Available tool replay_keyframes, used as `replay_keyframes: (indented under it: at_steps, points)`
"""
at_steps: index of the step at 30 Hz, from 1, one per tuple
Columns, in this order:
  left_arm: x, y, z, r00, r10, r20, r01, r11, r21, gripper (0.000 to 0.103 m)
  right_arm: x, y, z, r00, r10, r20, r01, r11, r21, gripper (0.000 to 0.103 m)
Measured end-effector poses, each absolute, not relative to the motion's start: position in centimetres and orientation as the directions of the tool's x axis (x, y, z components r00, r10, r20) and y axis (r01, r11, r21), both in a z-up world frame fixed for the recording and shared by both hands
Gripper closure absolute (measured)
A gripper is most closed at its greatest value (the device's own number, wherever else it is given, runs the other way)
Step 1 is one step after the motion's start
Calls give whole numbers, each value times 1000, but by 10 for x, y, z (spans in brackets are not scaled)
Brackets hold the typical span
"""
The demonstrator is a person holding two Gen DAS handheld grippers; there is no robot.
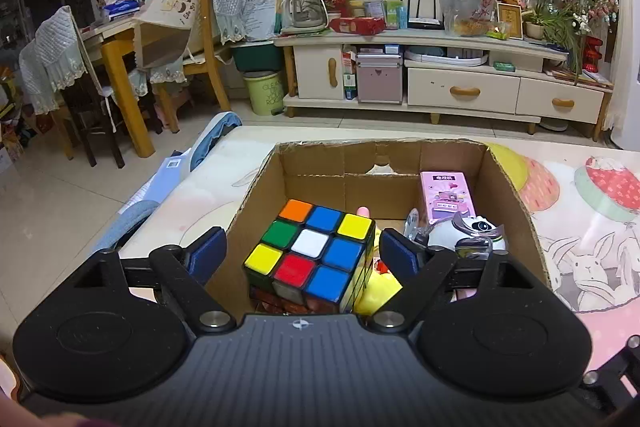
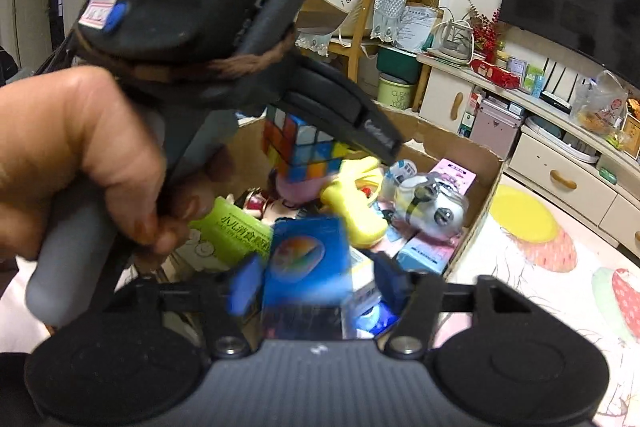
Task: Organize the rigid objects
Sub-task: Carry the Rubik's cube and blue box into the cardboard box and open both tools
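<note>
Cube [image 1: 310,255], glossy plastic with square stickers in orange, blue, yellow, green, white and red on a black frame, sits tilted on a heap of toys inside the box [image 1: 256,195], a brown corrugated cardboard carton with ragged torn rims, standing on the worktop [image 1: 580,227], which wears a smooth printed cover of rabbits and strawberries. Left tool [image 1: 303,251] stands wide apart, its blue padded fingers [image 1: 208,251] flanking the cube with a gap on each side. Beside the cube lie a pink carton [image 1: 448,197], a rounded white figure [image 1: 468,231] and a yellow plastic toy [image 2: 356,203]. Right tool [image 2: 316,279] is partly apart around a flat blue packet [image 2: 304,263], blurred; I cannot tell whether the pads press it. A green carton [image 2: 232,231] lies near a hand [image 2: 80,155] gripping the left tool's grey handle.
</note>
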State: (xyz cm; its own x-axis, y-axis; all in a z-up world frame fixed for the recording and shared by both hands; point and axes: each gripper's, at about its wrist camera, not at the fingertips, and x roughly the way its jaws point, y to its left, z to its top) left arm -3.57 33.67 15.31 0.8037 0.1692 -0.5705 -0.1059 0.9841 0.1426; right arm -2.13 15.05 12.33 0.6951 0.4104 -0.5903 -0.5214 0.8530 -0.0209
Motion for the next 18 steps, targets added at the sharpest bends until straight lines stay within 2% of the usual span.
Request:
replay_keyframes:
  at_steps: [7,18]
  points:
    - [-45,335,167,814,170,-555,-118,985,128,0,-43,131,135,759,357,-544,-444,896,-31,24]
    - [-87,324,190,840,150,-521,-126,989,82,0,-60,91,154,837,221,-501,-245,969,18,14]
